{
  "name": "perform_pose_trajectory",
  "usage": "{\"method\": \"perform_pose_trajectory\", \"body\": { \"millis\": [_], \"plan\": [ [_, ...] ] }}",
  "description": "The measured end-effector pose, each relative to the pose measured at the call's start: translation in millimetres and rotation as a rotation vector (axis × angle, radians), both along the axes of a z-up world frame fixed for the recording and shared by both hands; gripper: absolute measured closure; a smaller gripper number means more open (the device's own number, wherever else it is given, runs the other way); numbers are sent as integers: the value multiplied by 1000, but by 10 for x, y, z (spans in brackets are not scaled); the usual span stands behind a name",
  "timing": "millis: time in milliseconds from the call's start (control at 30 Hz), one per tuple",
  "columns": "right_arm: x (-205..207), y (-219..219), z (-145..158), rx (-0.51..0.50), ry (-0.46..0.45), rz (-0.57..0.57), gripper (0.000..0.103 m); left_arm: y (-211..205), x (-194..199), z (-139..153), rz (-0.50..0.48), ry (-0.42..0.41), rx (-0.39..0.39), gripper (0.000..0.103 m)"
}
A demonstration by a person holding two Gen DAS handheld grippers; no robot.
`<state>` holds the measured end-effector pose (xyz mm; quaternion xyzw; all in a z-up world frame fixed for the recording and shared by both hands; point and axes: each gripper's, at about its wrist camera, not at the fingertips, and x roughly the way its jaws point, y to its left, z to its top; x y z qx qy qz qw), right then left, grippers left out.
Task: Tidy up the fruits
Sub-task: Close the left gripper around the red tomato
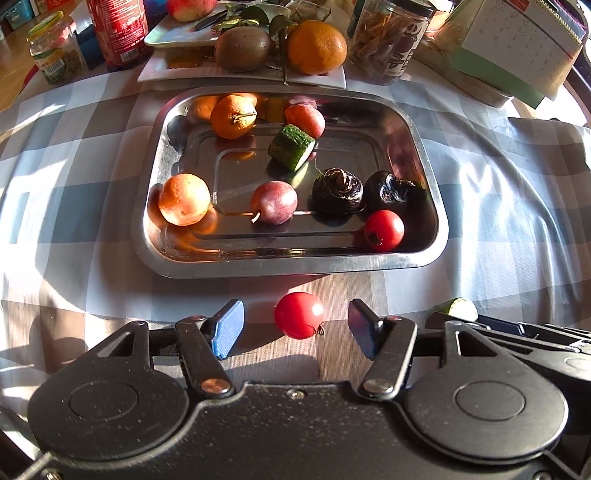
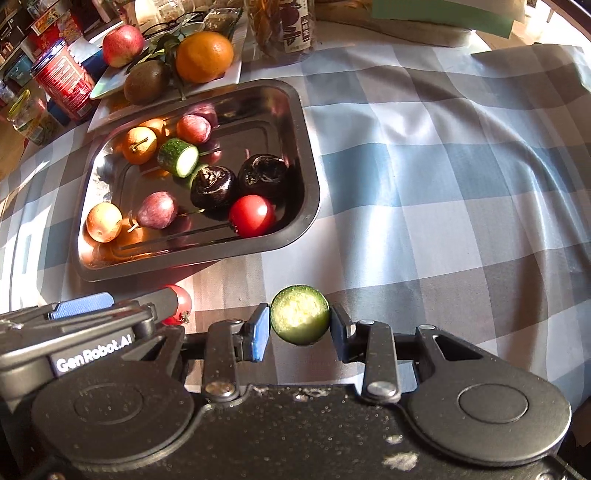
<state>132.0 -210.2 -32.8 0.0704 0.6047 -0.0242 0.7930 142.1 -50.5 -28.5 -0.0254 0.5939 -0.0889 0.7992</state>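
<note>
Our left gripper (image 1: 295, 325), jaws spread, straddles a tomato (image 1: 299, 315) before the tray (image 1: 424, 147). Our right gripper (image 2: 300, 325) clamps a cucumber (image 2: 300, 314).

Table under blue-grey checked cloth (image 2: 424, 177). Resting directly on it: steel tray (image 1: 430, 155), loose red tomato (image 1: 299, 315), white plates (image 1: 334, 77), red can (image 1: 120, 33), jars (image 1: 55, 51)

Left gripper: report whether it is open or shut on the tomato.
Open. The left gripper has its blue pads either side of the tomato, with clear gaps on both sides; the tomato rests on the tablecloth.
</note>
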Motion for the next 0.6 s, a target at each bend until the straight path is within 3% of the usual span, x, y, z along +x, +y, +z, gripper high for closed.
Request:
{"method": "perform_pose_trajectory", "body": {
  "millis": [433, 500, 567, 600],
  "plan": [
    [37, -98, -15, 5, 3, -38, 67, -228, 61, -258, -20, 22, 94, 39],
    [35, -78, -20, 5, 4, -33, 67, -240, 51, -279, -27, 24, 101, 44],
    [27, -78, -12, 6, 3, -30, 67, -232, 38, -301, -29, 39, 99, 61],
    [26, -78, -7, 8, 3, -30, 67, -229, 30, -301, -29, 40, 98, 61]
  ]
}}
